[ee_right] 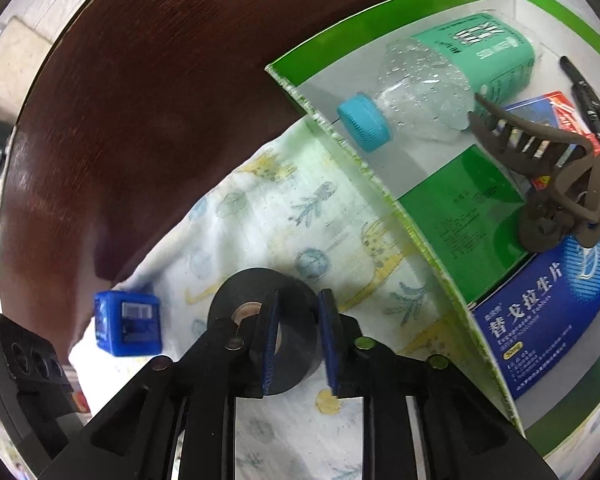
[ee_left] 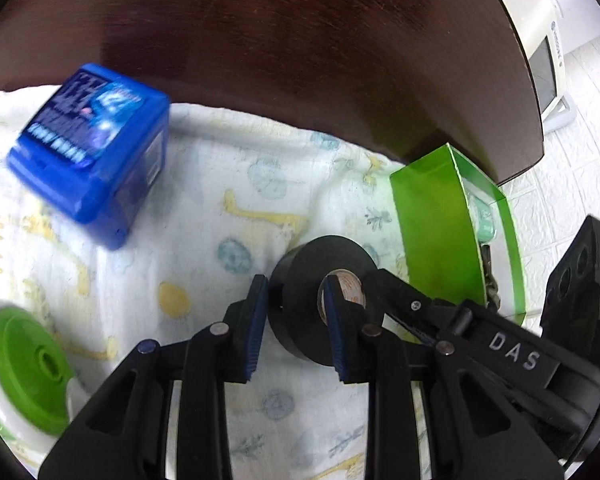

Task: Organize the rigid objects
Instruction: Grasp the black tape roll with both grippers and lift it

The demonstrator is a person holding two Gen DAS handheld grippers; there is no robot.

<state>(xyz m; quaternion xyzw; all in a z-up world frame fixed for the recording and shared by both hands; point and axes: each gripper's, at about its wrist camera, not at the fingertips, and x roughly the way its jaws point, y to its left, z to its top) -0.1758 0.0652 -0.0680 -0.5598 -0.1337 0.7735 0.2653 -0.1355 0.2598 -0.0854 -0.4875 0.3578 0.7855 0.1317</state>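
Note:
A black tape roll lies tilted on a printed cloth. My left gripper is shut on its wall, with one blue pad in the core and the other on the outer rim. From the right, a finger of my right gripper reaches over the roll's face. In the right wrist view the right gripper stands slightly open above the tape roll. One of its pads crosses the roll's face and the other sits just off the rim, so it grips nothing.
A green carton at the right holds a bottle, a hair claw, a blue medicine box and pens. A blue box and a green-lidded tub sit on the cloth. Dark wooden table lies beyond.

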